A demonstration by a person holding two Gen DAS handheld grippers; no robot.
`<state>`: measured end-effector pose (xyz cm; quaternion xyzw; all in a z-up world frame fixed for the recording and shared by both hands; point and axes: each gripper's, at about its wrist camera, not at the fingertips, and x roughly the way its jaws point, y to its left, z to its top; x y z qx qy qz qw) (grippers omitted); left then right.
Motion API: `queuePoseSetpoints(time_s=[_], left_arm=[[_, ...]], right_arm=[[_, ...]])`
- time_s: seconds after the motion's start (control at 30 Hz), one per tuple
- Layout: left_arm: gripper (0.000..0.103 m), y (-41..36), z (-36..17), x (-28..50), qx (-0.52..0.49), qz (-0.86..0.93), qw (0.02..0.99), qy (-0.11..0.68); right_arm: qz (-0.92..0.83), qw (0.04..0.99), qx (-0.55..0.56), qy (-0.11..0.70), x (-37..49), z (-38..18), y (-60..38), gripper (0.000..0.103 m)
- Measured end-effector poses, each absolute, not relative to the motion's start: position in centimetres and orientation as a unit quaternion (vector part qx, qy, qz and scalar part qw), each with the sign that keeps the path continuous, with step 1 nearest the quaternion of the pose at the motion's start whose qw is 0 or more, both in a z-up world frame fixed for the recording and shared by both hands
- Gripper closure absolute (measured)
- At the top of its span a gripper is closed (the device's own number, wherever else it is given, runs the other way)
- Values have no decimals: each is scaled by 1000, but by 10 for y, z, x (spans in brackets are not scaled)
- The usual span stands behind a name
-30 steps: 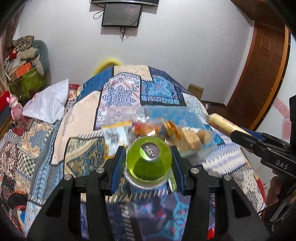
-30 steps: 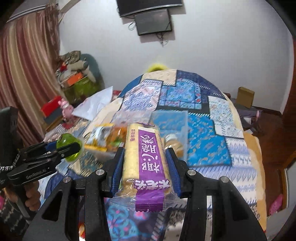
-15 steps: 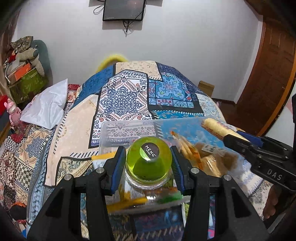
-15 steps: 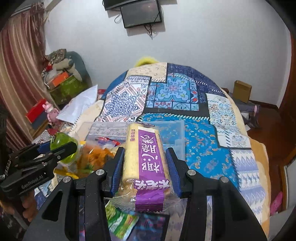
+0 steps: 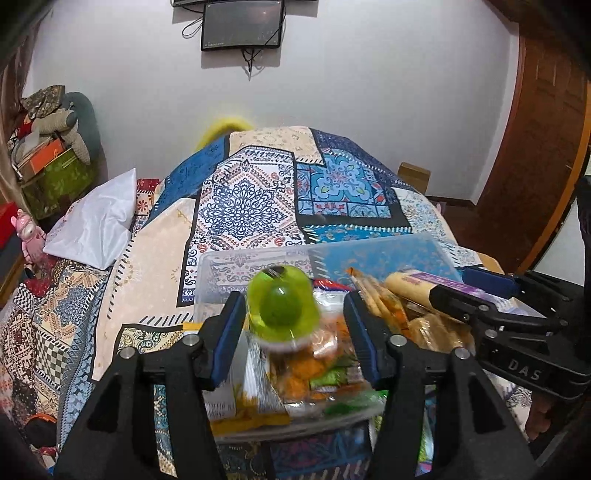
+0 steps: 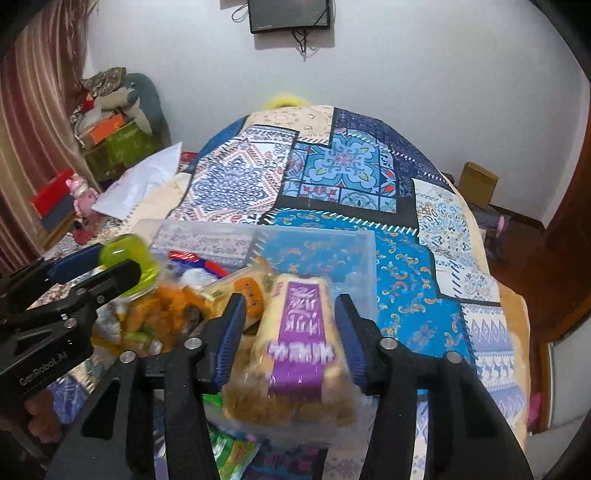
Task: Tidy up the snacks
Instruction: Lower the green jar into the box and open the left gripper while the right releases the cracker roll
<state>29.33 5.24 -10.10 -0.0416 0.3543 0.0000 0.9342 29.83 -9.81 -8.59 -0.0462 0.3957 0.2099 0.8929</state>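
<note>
1. While the patchwork bedspread (image 5: pixel 255 206) fills the left wrist view, a clear plastic bin (image 5: pixel 236 258) sits on it close to the camera, heaped with orange and green snack packets (image 5: pixel 317 362). A white pillow (image 5: pixel 96 225) lies at the left edge of the bed and a wall screen (image 5: pixel 242 24) hangs above. The left gripper (image 5: pixel 295 328) has just been opening its fingers: the green jelly cup (image 5: pixel 282 308) sits between them, blurred, leaning toward the left finger (image 5: pixel 229 332) with a clear gap to the right one, over the bin's contents. It looks free of the pads, though the blur makes that uncertain. The right gripper (image 5: pixel 476 295) reaches in from the right over the bin.

2. From the right wrist view, the same bin (image 6: pixel 354 240) lies ahead on the bedspread (image 6: pixel 406 266). The right gripper (image 6: pixel 290 328) has also just been opening; the purple-labelled cake roll (image 6: pixel 295 339) lies lengthwise between the fingers, tilted and blurred, with space showing on both sides, above the bin's near corner. The left gripper (image 6: pixel 110 269) shows at left with the jelly cup (image 6: pixel 123 254).
</note>
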Motion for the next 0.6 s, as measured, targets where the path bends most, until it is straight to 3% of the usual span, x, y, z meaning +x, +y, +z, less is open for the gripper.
queuePoseSetpoints(time_s=[0.3,0.43,0.6], left_arm=[[34,48,-72,237,-44,-2,938,345],[27,43,-73,200,-40,-4,933,358],[23,36,-93,148,-34,-8,923,384]], right_arm=[[232,891,-33,389,244,-57,-128,55],[235,891,-31,386,210,-52,-143,42],[247,886,-36,391,164,-57,-154,40]])
